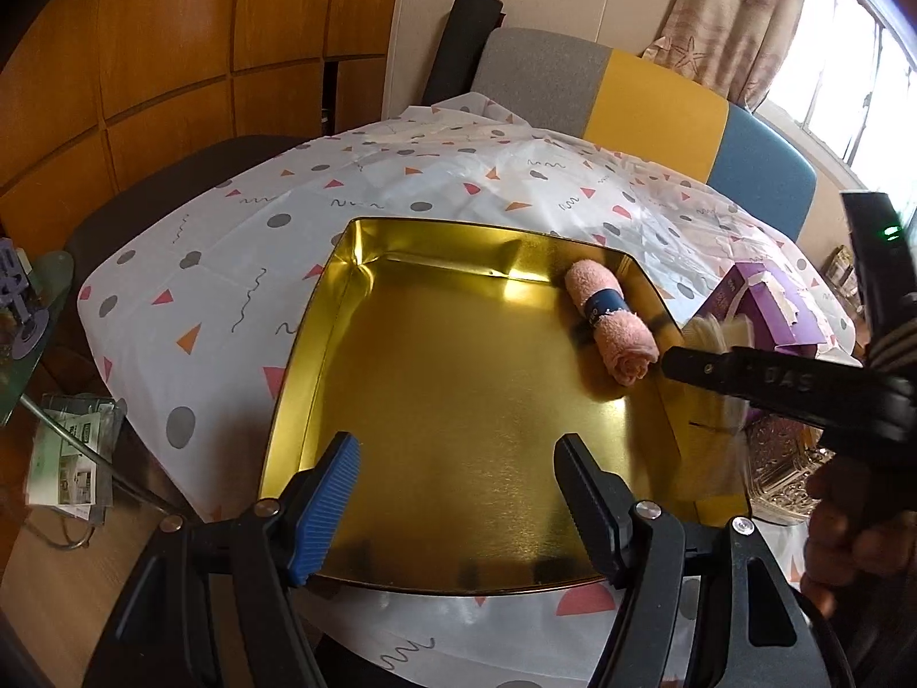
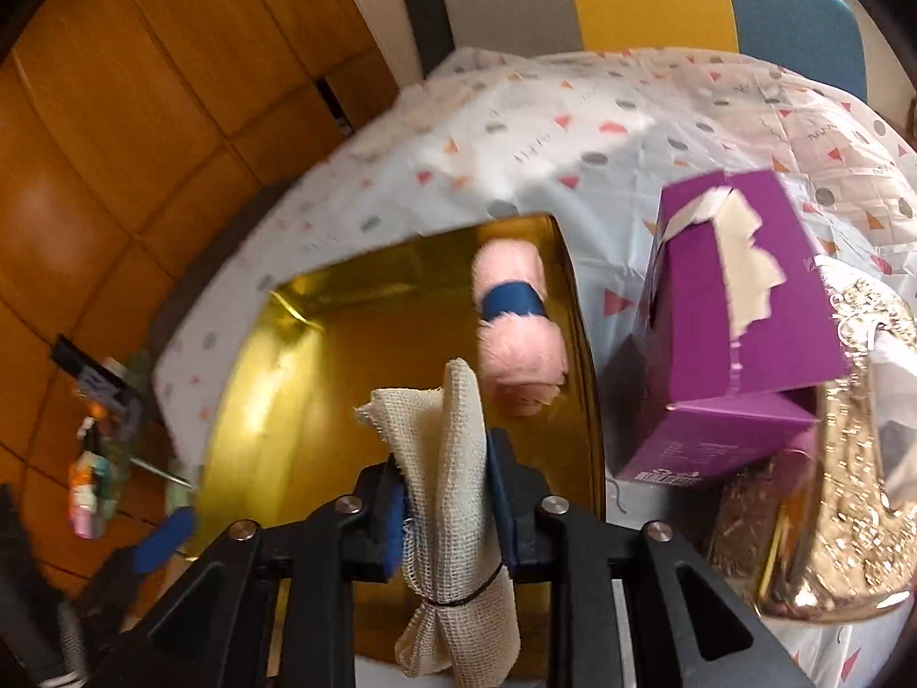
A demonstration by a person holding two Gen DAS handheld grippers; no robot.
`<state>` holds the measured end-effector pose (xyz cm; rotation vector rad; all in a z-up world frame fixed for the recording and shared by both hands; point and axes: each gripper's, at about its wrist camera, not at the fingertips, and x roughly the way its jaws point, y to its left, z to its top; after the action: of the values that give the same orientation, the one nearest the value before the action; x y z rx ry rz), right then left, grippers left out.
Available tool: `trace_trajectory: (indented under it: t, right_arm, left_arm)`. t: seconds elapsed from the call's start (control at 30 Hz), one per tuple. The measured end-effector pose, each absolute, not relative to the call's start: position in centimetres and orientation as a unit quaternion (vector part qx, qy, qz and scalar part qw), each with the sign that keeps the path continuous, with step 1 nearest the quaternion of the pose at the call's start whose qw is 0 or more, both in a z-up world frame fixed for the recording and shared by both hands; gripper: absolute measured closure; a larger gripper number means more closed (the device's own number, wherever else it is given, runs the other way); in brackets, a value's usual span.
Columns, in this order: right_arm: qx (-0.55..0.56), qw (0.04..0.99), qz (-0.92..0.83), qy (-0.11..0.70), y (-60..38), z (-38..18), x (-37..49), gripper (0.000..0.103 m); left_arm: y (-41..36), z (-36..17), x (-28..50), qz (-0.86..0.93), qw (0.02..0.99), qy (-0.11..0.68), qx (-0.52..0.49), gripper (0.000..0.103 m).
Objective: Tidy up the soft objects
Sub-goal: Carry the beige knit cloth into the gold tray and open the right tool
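Gold tin (image 1: 321,355) on desk w/ patterned cloth (image 1: 240,241), open, mostly bare inside.
Pink rolled towel (image 1: 610,332) w/ blue band lies in tin at 2 o'clock corner, against R wall.
L gripper (image 1: 458,493): fingers spread over tin's near edge, nothing betw. them.
R gripper (image 2: 444,501): fingers close together w/ cream gauze bundle (image 2: 447,458) betw. them, bundle tied w/ black band, above tin's near R part.
Purple box (image 2: 739,315) at 3 o'clock of tin, on desk, against ornate gold item (image 2: 848,458).
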<state>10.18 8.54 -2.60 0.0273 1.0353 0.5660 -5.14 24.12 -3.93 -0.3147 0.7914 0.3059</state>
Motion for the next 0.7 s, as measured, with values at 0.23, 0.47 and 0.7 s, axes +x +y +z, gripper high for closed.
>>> trace_trajectory:
  t: [0.23, 0.47, 0.7]
  right_arm:
    - [-0.002, 0.839, 0.246, 0.485, 8.0, -3.2, 9.8, 0.069]
    - [-0.003, 0.861, 0.238, 0.450, 6.5, -1.6, 8.1, 0.068]
    - [-0.026, 0.893, 0.216, 0.395, 5.0, 0.5, 6.4, 0.067]
  left_arm:
    - [24.7, -4.6, -5.1, 0.155, 0.894, 0.390, -0.158, 0.032]
    - [24.3, -4.7, -5.0, 0.155, 0.894, 0.391, -0.152, 0.032]
    - [23.4, -4.2, -5.1, 0.154, 0.899, 0.387, -0.133, 0.029]
